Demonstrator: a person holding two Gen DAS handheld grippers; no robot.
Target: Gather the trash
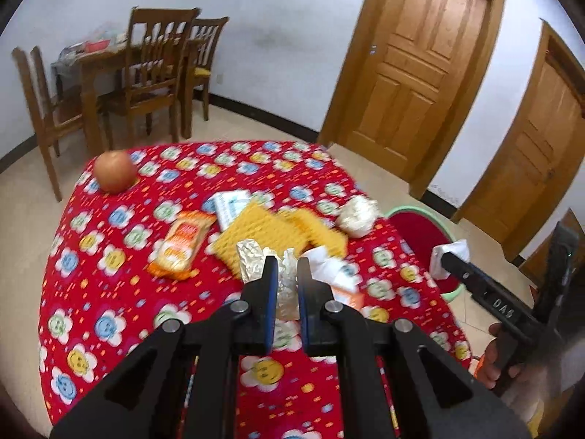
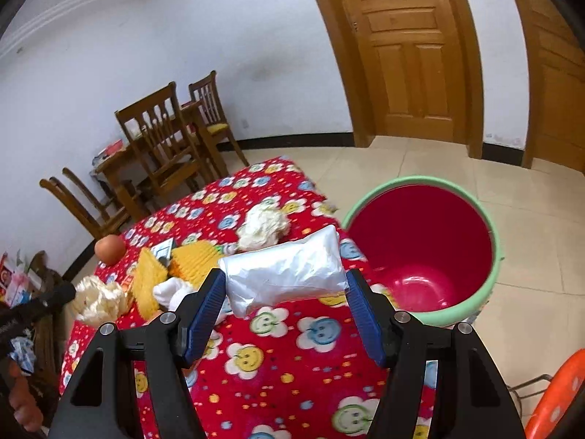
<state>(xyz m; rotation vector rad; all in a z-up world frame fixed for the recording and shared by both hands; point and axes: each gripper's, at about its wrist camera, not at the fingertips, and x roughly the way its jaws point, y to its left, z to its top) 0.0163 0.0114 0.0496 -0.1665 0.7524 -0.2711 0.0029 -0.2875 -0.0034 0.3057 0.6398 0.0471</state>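
Left gripper [image 1: 284, 261] is clenched on a crumpled foil wrapper [image 1: 285, 285], lifted above the red flowered tablecloth [image 1: 109, 292]. Right gripper [image 2: 287, 285] grasps a silver pouch [image 2: 287, 272] across its ends, near the green bin [image 2: 493, 256] with red inside, beside the table. More wrappers and an apple [image 1: 115, 175] lie on the cloth.

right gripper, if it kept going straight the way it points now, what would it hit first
Probably the tablecloth just past the silver packet that the right gripper already grips between its fingers. The red bin sits to the right of that line, so likely missed, though depth is unclear.
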